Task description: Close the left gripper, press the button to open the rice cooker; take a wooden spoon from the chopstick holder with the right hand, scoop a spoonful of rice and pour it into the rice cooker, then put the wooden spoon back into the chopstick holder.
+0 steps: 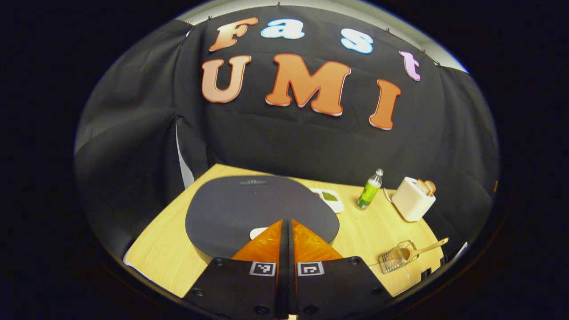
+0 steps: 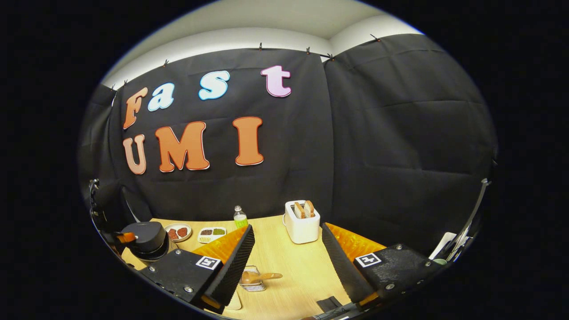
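In the left gripper view, we see our left gripper (image 1: pixel 286 222) with its fingers pressed together, the tips poised over the dark lid of the rice cooker (image 1: pixel 249 209), which is still shut. Off to this gripper's right, near the table (image 1: pixel 160 253) edge, the wooden spoon (image 1: pixel 420 251) lies tilted in the wire chopstick holder (image 1: pixel 395 258). In the right gripper view, our right gripper (image 2: pixel 286 249) has its fingers spread wide and holds nothing. The holder and spoon sit just below and between those fingers. The rice cooker stands far to this gripper's left.
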